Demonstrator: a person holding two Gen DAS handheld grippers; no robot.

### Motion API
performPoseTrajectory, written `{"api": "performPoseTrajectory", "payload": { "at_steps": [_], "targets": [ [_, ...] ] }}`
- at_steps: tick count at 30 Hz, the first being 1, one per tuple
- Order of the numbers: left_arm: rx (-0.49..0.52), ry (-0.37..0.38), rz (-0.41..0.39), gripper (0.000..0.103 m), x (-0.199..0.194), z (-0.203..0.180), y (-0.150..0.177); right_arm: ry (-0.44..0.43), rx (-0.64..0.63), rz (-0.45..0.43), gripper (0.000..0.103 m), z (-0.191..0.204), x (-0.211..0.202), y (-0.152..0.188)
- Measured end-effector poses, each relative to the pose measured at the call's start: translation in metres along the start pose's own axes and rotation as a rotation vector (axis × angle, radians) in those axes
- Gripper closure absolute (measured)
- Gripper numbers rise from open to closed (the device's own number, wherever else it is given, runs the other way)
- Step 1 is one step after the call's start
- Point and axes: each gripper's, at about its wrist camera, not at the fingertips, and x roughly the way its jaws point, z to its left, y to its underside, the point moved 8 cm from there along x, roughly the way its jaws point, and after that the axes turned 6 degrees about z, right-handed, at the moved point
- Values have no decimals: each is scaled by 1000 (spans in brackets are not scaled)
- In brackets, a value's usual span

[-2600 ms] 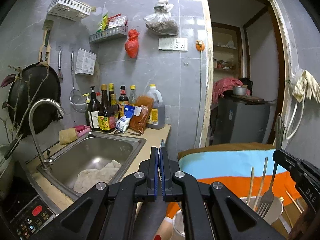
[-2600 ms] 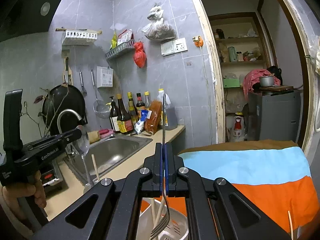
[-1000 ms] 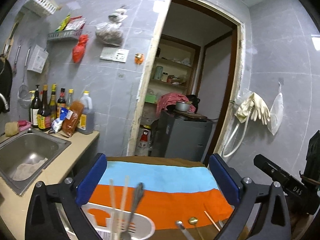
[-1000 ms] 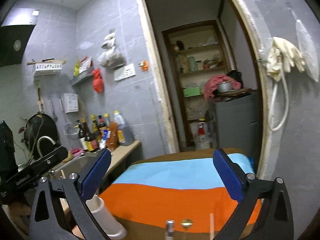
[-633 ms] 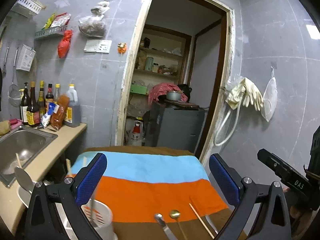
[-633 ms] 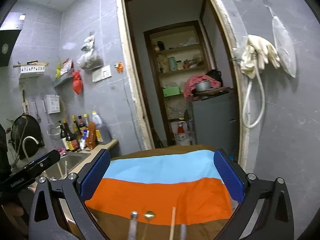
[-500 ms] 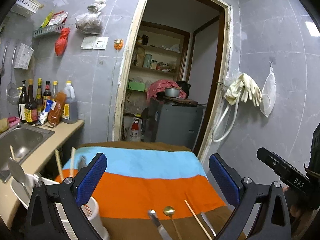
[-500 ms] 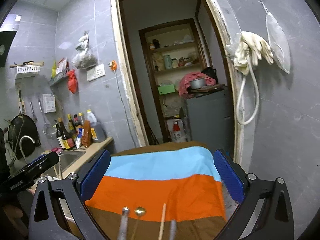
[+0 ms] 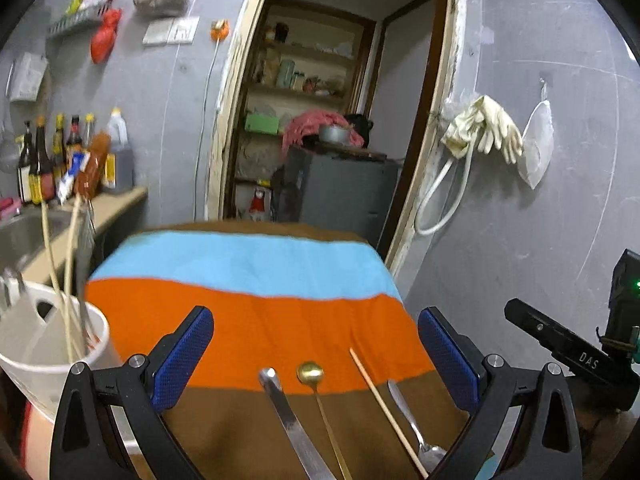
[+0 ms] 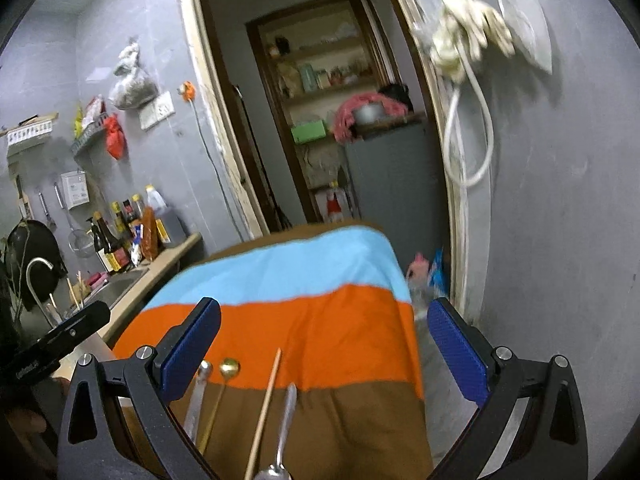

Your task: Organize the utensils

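Note:
Several utensils lie on the striped cloth [image 9: 256, 320]: a steel knife handle [image 9: 292, 420], a gold spoon [image 9: 310, 372], a wooden chopstick [image 9: 384, 400] and a steel spoon [image 9: 412, 424]. The same ones show in the right wrist view: knife [image 10: 198, 396], gold spoon [image 10: 229, 367], chopstick [image 10: 266, 400], steel spoon [image 10: 286, 424]. A white holder [image 9: 48, 344] at the left holds chopsticks and other utensils. My left gripper [image 9: 316, 348] is open and empty above the utensils. My right gripper [image 10: 324, 340] is open and empty above them too.
A counter with a sink [image 10: 120, 284] and bottles [image 9: 52, 160] lies left. A doorway with a grey cabinet [image 9: 340, 188] is behind the table. Gloves [image 9: 484, 128] and a hose hang on the right wall. The table's right edge drops to the floor [image 10: 428, 284].
Both grippers let go of their utensils in the holder and opened wide. Both swung right from the sink and tilted down over the utensils lying on the cloth.

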Motion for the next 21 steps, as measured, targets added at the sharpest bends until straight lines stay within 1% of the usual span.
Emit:
{"api": "performPoseTrajectory", "payload": {
  "at_steps": [4, 7, 8, 9, 10, 11, 12, 14, 15, 17, 18, 19, 21],
  "targets": [
    [-12, 3, 56, 1, 18, 4, 15, -21, 38, 86, 2, -10, 24, 23],
    [-20, 5, 82, 1, 29, 6, 24, -37, 29, 125, 3, -10, 36, 40],
    [-20, 4, 93, 1, 33, 6, 27, -42, 22, 142, 7, -9, 41, 46],
    [-20, 3, 101, 3, 36, 7, 30, -49, 14, 164, 13, -8, 47, 52],
    [-22, 2, 116, 4, 41, 8, 33, -54, 11, 179, 16, -6, 51, 57],
    [-25, 0, 131, 6, 45, 9, 36, -62, 9, 199, 22, -5, 56, 63],
    [-32, -2, 148, 11, 50, 11, 39, -69, 5, 216, 24, -3, 61, 68],
    [-47, -11, 182, 14, 59, 16, 46, -87, 0, 245, 26, 1, 71, 75],
    [-55, -19, 197, 16, 63, 19, 49, -100, -3, 256, 35, 3, 75, 79],
    [-68, -22, 226, 22, 71, 23, 54, -111, -12, 291, 47, 7, 84, 85],
    [-76, -22, 246, 24, 75, 24, 57, -117, -15, 310, 52, 9, 89, 89],
    [-82, -20, 260, 26, 78, 26, 59, -126, -16, 324, 54, 11, 92, 92],
    [-100, -16, 297, 37, 86, 29, 65, -157, -26, 350, 65, 18, 99, 98]
  ]
}}
